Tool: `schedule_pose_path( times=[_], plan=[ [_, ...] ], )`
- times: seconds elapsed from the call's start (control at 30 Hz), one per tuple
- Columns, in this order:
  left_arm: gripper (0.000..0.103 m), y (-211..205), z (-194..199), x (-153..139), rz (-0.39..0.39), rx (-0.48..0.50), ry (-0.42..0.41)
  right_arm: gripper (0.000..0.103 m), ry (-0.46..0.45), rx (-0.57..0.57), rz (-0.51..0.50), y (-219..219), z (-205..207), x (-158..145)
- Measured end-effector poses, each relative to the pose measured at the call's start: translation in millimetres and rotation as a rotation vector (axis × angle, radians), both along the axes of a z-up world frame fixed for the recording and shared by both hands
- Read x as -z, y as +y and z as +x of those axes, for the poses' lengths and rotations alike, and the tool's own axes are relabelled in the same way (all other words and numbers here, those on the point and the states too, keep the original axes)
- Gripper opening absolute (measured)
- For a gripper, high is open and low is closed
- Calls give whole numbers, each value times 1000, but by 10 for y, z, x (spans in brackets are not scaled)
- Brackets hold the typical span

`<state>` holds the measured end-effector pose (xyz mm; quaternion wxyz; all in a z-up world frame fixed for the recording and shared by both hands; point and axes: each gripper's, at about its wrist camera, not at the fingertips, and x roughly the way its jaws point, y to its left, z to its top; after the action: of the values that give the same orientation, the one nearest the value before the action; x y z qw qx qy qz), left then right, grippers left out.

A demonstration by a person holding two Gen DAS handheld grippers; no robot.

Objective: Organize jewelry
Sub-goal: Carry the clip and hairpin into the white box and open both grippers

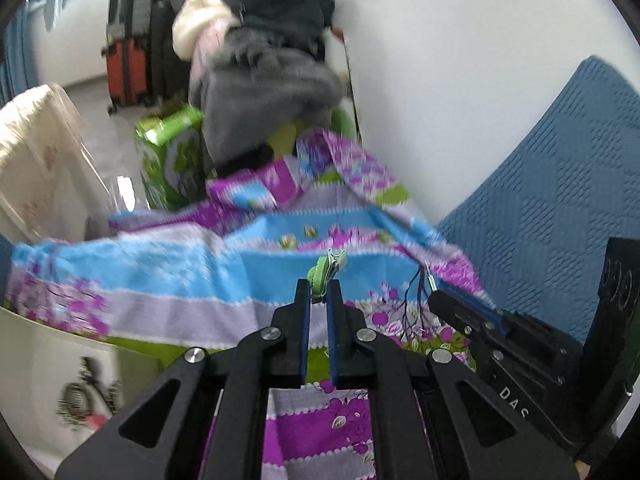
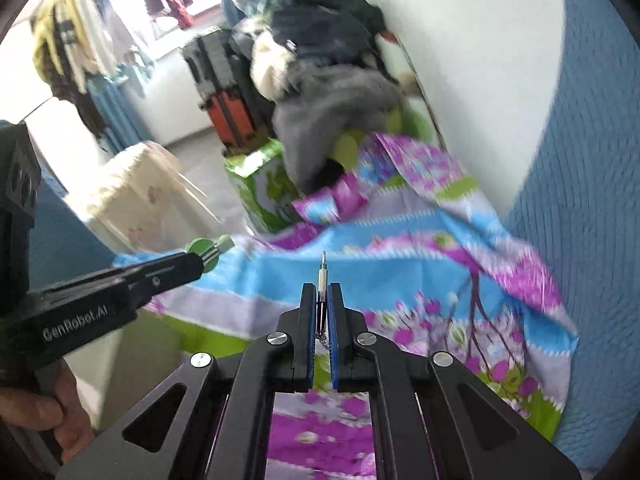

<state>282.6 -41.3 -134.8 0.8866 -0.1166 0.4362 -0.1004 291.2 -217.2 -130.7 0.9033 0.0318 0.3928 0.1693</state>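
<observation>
In the left wrist view, the left gripper (image 1: 319, 288) is pinching a small green hair clip (image 1: 326, 270) between its nearly closed fingertips, holding it above a bright floral cloth (image 1: 168, 280) of purple, blue and green. To its right, the right gripper (image 1: 440, 300) is gripping a slim metal piece with thin dark cords (image 1: 412, 308) dangling from it, perhaps a tassel, though blur is hiding the detail. A blue textured fabric (image 1: 540, 208) is lying beyond. In the right wrist view, the right gripper is clamping shut on a thin silver pendant (image 2: 321, 280), a fine chain (image 2: 322, 340) hanging below, while the left gripper is carrying the green clip at the left, with a person's hand (image 2: 52, 412) wrapping its handle.
</observation>
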Motion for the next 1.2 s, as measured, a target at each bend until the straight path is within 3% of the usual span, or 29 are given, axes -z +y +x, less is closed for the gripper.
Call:
schedule_pose_path(
  times=[0.23,0.53,0.87,1.2],
  plan=[
    [7,551,-454,-454,6,-114,-62,4,-74,-104,2,522,-201,-441],
    [7,1321,-920,-437,8,-253,-57,4,-87,-262,90,1271,-485,-605],
    [7,1941,-1275,-30,0,-376,21,4,10,-380,20,1994,-652,-141],
    [7,2155,-1436,411,-10,-404,119,4,81,-423,-96,2223,-774,357]
  ],
)
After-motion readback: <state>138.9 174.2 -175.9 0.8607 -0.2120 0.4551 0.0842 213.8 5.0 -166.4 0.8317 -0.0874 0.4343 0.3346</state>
